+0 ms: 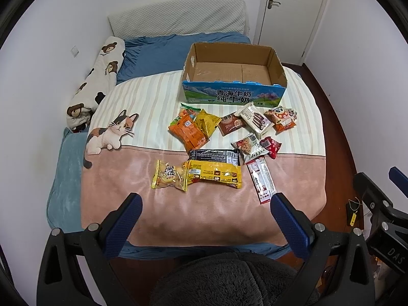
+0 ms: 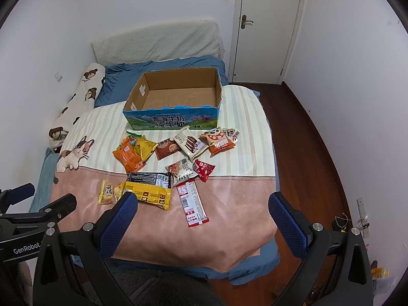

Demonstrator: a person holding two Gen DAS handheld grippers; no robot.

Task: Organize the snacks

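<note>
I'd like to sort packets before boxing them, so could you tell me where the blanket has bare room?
Free: the pink band nearer the grippers, and the stripes between the cat print and orange packet. Crowded: right before the cardboard box.

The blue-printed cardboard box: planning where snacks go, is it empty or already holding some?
Empty. The blue-printed cardboard box stands open-topped, its bare brown floor visible in both views.
</note>
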